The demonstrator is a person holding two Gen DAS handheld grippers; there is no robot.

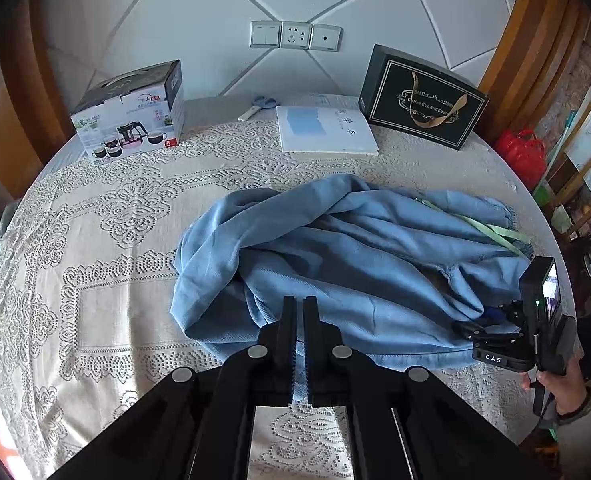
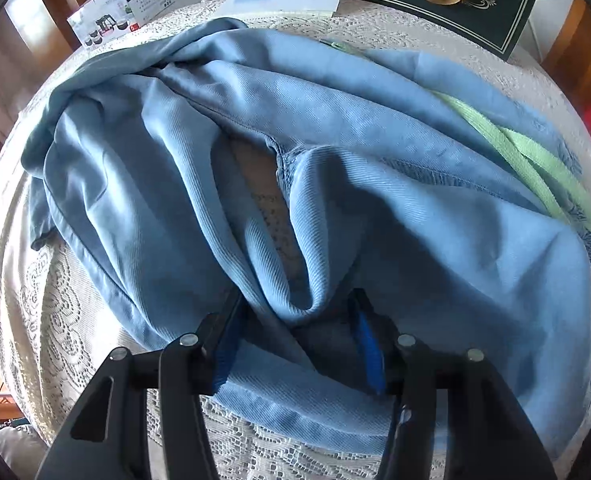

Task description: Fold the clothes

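While the blue garment [image 1: 335,264] lies crumpled mid-bench, long axis left-right, we note the right gripper [image 2: 295,320] nearer, fingers spread around a near-edge fold; the left gripper [image 1: 299,304] hovers above, fingers nearly shut, empty.

Lace tablecloth [image 1: 107,240] with tea-set box [image 1: 129,110] back left, scissors [image 1: 258,105], white booklet [image 1: 325,130], dark gift box [image 1: 423,96] back right, red bag [image 1: 521,152] beyond.
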